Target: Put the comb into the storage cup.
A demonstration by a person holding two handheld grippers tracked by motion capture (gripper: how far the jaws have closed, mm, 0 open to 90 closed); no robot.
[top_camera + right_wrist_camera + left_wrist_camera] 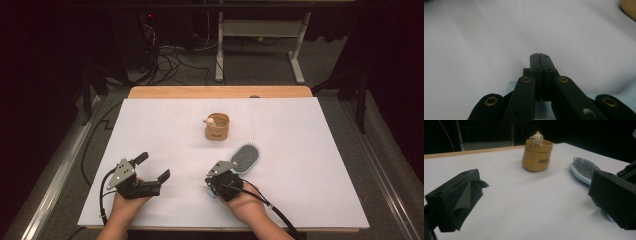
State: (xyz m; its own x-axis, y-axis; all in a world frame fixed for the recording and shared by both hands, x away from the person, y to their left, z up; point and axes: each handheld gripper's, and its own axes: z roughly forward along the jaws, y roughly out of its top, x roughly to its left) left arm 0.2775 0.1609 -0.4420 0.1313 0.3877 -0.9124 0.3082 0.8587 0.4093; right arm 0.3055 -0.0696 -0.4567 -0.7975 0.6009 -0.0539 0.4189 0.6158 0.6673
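the right tool, pinched on the blue brush handle low in the frame, must lift next; the left tool waits open.

Bright, evenly lit white table, dark surroundings, blurry close-up jaws.

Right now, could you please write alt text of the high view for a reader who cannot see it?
A person's two hands each hold a black tool low on a white table: the left tool stands open, the right tool sits over the handle of a light blue hairbrush. Farther back stands a small yellow-brown pot with a little animal figure on its rim.
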